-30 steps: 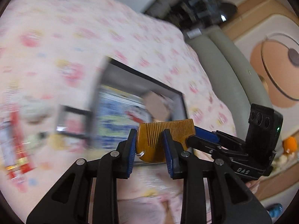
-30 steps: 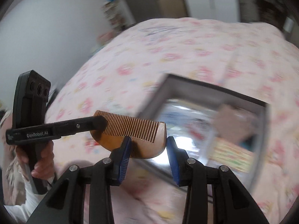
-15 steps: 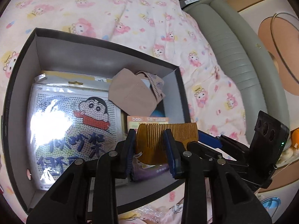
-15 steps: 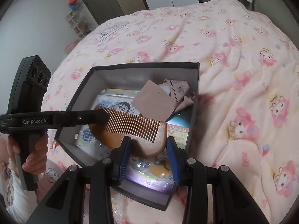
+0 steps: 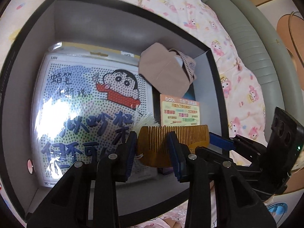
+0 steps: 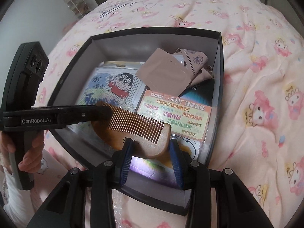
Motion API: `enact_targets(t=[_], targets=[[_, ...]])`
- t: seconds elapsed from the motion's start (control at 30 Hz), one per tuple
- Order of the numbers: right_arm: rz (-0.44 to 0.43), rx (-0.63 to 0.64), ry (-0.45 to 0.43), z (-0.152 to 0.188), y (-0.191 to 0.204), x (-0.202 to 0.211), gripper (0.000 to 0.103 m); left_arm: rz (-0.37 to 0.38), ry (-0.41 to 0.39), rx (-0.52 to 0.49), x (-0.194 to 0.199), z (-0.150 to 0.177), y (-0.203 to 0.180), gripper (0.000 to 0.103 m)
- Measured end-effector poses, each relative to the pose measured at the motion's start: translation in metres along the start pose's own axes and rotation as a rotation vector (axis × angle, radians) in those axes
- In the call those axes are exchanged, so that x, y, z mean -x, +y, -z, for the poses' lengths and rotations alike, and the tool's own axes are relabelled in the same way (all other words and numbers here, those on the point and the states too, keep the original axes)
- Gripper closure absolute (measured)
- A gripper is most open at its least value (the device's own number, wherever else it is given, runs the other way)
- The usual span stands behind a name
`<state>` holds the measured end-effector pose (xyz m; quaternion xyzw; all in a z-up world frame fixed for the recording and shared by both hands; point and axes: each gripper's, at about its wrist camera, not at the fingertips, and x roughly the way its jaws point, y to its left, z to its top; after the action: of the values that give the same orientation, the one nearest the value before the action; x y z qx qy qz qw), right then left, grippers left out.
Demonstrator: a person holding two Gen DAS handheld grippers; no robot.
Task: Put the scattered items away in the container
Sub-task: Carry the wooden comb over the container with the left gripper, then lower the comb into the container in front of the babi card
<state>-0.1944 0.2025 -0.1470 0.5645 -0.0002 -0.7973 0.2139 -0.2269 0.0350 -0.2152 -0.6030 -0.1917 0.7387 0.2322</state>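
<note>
A brown wooden comb point(image 5: 190, 136) point(image 6: 136, 121) hangs level just above the open black box point(image 5: 114, 24) point(image 6: 152, 31), over the items inside. My left gripper point(image 5: 153, 138) point(image 6: 106, 112) has one end of the comb between its blue pads; its jaws are opening, though the pads still appear to touch the comb. My right gripper point(image 6: 151, 148) point(image 5: 210, 146) is shut on the comb's other, rounded end. A hand point(image 6: 28, 152) holds the left gripper's handle.
In the box lie a cartoon sheet in plastic point(image 5: 85, 104), a beige cloth pouch point(image 5: 163, 72) and an orange printed card point(image 6: 174, 114). The box sits on a pink patterned bedcover point(image 6: 256, 95). A grey-green padded edge point(image 5: 247, 38) runs along the bed's far side.
Both grippers have come down with the comb between them, from above the bedcover to just over the box. The box now fills both views.
</note>
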Motion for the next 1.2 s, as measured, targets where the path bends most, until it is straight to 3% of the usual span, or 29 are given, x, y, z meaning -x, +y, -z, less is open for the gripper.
enact_targets(t=[0.3,0.53,0.6,0.73,0.77,0.93,1.13,1.2], targets=[[0.121,0.138,0.018,0.007,0.023,-0.010,0.067,-0.126,0.034,-0.019,-0.013,0.006,-0.005,0.072],[0.138,0.076,-0.091,0.001,0.011,0.005,0.068,-0.176,-0.042,0.032,0.000,0.004,0.006,0.076],[0.129,0.070,-0.097,-0.001,0.012,0.005,0.071,-0.140,-0.014,0.035,-0.006,0.004,0.008,0.076],[0.147,0.112,-0.086,-0.001,0.021,0.002,0.073,0.027,0.054,0.012,-0.014,0.009,-0.001,0.076],[0.160,0.113,-0.095,-0.001,0.022,0.004,0.073,0.038,0.050,0.010,-0.012,0.009,-0.003,0.076],[0.150,0.094,-0.093,-0.001,0.019,0.002,0.073,-0.047,-0.002,0.015,0.000,0.008,0.002,0.076],[0.182,0.154,-0.067,0.004,0.030,-0.005,0.073,0.078,0.109,0.025,-0.018,0.016,0.008,0.076],[0.204,0.142,-0.073,0.003,0.029,-0.003,0.073,0.078,0.112,0.010,-0.018,0.017,0.005,0.076]])
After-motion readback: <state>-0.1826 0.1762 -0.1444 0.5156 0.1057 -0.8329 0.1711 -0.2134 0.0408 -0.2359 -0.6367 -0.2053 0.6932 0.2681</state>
